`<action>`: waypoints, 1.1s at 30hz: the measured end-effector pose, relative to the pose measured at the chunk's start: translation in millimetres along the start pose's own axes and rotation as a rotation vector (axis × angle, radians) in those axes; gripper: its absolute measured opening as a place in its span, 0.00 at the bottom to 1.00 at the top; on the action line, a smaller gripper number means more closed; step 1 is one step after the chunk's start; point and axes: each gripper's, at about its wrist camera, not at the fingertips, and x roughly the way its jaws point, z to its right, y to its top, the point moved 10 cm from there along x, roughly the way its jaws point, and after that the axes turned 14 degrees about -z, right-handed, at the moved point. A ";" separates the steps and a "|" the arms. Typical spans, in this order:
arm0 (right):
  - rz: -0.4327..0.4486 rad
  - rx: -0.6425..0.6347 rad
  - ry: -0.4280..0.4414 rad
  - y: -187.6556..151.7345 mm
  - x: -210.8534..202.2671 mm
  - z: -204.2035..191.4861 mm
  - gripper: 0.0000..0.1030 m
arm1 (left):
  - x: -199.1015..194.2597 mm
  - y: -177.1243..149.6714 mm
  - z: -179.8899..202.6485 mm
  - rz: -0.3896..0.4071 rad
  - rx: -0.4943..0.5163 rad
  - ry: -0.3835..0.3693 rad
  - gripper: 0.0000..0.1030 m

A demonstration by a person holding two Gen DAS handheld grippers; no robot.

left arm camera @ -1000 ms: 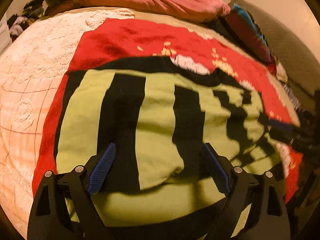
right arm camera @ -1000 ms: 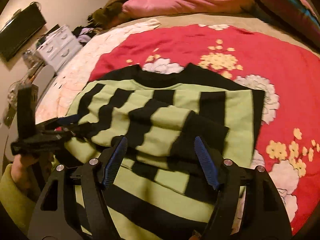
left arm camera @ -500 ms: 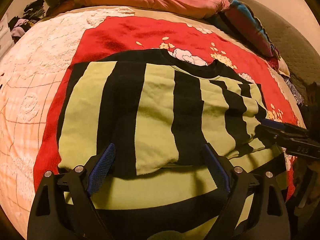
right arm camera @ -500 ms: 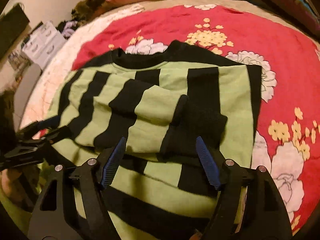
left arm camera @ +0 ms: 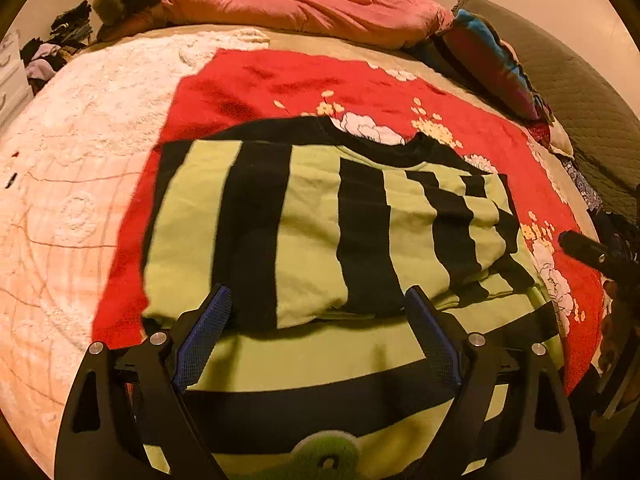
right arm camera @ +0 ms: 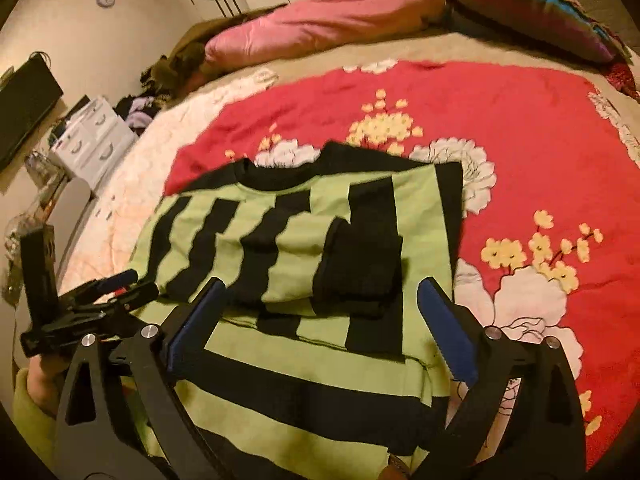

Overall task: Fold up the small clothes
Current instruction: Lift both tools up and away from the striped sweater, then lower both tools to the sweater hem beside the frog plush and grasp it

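Both grippers have drawn back from the striped sweater [left arm camera: 304, 232], left gripper [left arm camera: 318, 332] and right gripper [right arm camera: 320, 320] fingers wide apart and empty, sleeves folded across it.

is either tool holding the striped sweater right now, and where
Nothing is held: the left tool and right tool are both open above the striped sweater.

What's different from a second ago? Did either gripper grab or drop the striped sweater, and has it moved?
Both grippers have pulled back from the striped sweater: the left gripper and right gripper now see more of it and more of the red floral blanket. Neither took hold or let go; both were open and remain so. The sweater lies as before, sleeves folded across its body, black cuff on top.
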 end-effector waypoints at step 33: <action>0.058 -0.093 0.015 -55.7 -83.4 -30.1 0.91 | -121.5 -60.2 -22.2 0.150 -0.041 0.101 0.96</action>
